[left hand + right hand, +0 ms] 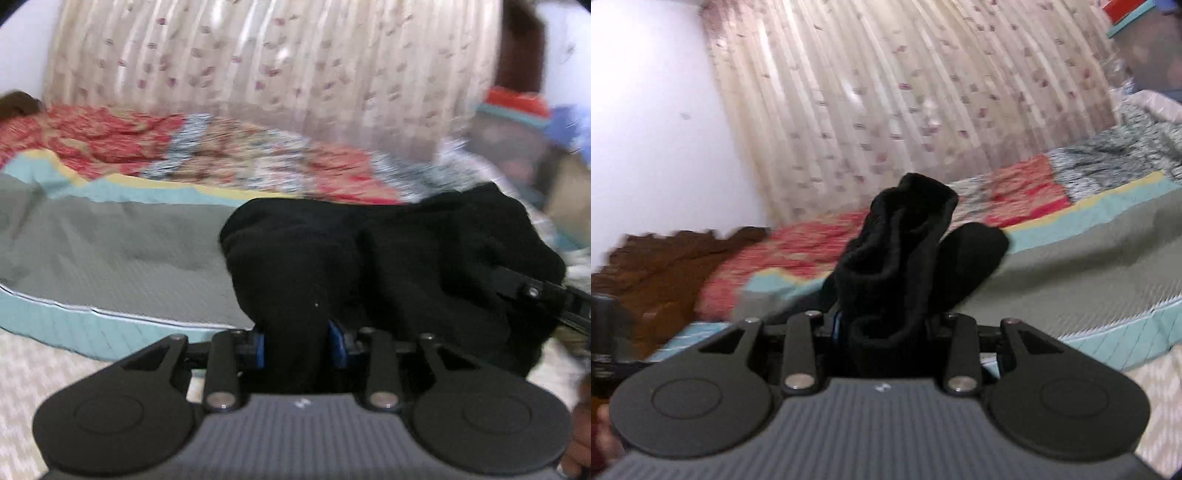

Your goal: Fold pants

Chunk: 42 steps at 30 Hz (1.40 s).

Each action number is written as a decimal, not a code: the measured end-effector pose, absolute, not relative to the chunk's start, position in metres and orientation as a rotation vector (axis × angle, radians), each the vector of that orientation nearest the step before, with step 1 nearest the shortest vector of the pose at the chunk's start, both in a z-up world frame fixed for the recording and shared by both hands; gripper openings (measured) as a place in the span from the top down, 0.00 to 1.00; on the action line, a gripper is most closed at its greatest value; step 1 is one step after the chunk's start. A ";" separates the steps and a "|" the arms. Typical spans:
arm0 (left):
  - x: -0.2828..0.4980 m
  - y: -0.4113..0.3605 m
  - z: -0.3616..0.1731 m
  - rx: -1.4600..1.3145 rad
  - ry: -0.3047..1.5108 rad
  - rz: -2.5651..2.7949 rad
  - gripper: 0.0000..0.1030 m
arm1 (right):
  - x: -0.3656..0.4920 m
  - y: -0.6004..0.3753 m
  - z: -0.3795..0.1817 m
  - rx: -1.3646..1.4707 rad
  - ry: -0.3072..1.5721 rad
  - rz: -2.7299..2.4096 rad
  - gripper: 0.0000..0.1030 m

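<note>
The black pants [388,258] are bunched in a thick mass and held up over the bed. My left gripper [297,341] is shut on a fold of the black cloth, which hides its fingertips; only the blue pads [338,341] show. The other gripper's black arm [532,291] reaches into the pants from the right. In the right wrist view my right gripper [882,328] is shut on another bunch of the pants [901,251], which rises upright from between the jaws. Both views are blurred.
The bed has a grey quilt [122,251] with a teal border [85,332] and a red patterned blanket [110,136] behind. A floral curtain [258,66] hangs at the back. A brown cloth [661,262] lies at the left, and stacked items [517,118] at the right.
</note>
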State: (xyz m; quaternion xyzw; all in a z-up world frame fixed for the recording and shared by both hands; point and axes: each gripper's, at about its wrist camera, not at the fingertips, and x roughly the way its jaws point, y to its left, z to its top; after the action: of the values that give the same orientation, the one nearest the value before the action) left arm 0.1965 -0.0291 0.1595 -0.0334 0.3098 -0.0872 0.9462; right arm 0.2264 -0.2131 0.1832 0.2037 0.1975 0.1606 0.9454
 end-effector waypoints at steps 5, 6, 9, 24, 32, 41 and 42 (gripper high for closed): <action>0.254 -0.062 0.063 0.093 0.842 0.038 0.66 | 0.285 -0.197 0.081 0.433 0.707 0.113 0.55; 0.255 -0.064 0.043 0.107 0.905 0.050 0.64 | 0.291 -0.195 0.057 0.453 0.814 0.039 0.52; 0.229 -0.070 0.039 0.163 0.837 0.048 0.52 | 0.269 -0.214 0.045 0.591 0.760 0.015 0.34; 0.106 -0.061 0.095 0.119 0.971 -0.005 0.40 | 0.133 -0.192 0.098 0.446 0.641 -0.027 0.16; 0.033 -0.063 0.123 0.103 0.920 -0.029 0.24 | 0.072 -0.177 0.112 0.395 0.636 -0.005 0.16; -0.014 -0.066 0.135 0.069 0.883 -0.063 0.18 | 0.027 -0.160 0.123 0.360 0.641 0.031 0.12; -0.018 -0.065 0.136 0.069 0.879 -0.062 0.17 | 0.023 -0.159 0.123 0.357 0.639 0.031 0.11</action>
State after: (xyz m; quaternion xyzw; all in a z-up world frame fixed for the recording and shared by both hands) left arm -0.0177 -0.0653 0.1355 0.0333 0.4255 -0.0299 0.9039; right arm 0.0234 -0.1591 0.1232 0.1743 0.3126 0.0151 0.9336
